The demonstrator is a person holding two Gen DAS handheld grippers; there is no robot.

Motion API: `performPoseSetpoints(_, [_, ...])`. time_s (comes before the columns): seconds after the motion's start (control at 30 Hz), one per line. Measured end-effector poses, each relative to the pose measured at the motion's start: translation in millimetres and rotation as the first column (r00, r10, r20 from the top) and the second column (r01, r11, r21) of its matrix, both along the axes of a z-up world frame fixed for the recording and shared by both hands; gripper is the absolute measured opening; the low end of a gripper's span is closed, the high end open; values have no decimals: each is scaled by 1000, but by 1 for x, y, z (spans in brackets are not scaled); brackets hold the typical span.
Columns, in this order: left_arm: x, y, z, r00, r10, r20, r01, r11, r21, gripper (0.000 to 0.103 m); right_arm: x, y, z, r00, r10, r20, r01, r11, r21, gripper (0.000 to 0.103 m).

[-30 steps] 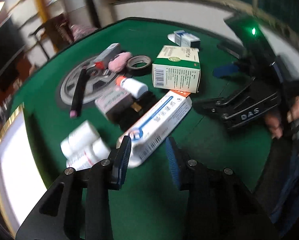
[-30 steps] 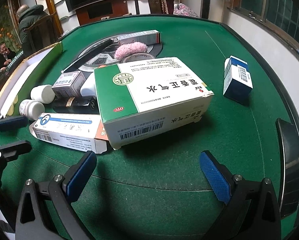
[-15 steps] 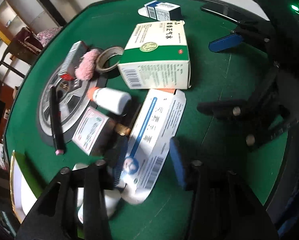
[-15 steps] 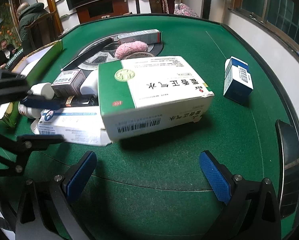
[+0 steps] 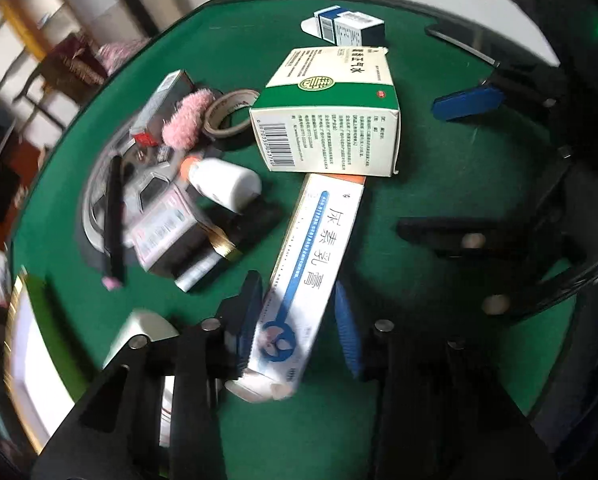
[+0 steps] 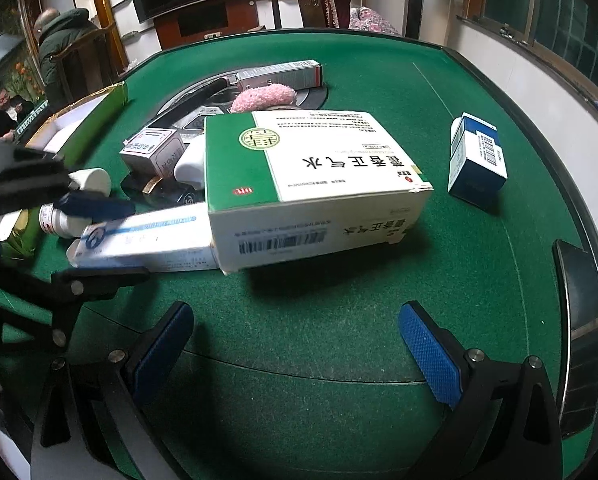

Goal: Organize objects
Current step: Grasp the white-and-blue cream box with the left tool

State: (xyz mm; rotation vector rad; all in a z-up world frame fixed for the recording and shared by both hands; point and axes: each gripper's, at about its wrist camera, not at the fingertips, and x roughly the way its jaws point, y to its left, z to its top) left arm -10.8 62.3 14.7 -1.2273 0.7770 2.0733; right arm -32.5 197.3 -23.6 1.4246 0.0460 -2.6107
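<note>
Green felt [image 6: 339,312] covers the round table, ringed by a dark rim, with white wall and windows seen beyond. Between the closing jaws of the left claw [image 5: 299,332] a long white carton [image 5: 319,248] is straddled; whether the pads press it cannot be told. Ahead of that claw lies a green-white box [image 5: 331,120], a small blue box [image 5: 351,28] farther off. The right claw [image 6: 295,348] is spread wide over bare felt, the green-white box just beyond it.
</note>
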Motion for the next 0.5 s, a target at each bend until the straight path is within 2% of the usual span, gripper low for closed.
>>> performPoseSetpoints(0.1, [9, -10, 1, 997, 75, -3, -74, 996, 58, 30, 1, 2, 1, 1000, 3, -2, -3, 1000, -17, 103])
performPoseSetpoints(0.2, [8, -30, 1, 986, 160, 34, -163, 979, 123, 29, 2, 8, 4, 1000, 14, -4, -14, 997, -73, 103])
performPoseSetpoints(0.27, [8, -33, -2, 980, 189, 54, -195, 972, 134, 29, 7, 14, 10, 998, 38, -43, -43, 993, -109, 102])
performPoseSetpoints(0.37, [3, -41, -4, 972, 221, 78, -230, 960, 158, 29, 19, 21, 27, 983, 100, -155, -118, 987, -109, 102])
performPoseSetpoints(0.5, [-6, -31, -6, 967, 239, 89, -252, 950, 183, 29, 16, 26, 49, 969, 152, -196, -176, 978, -111, 102])
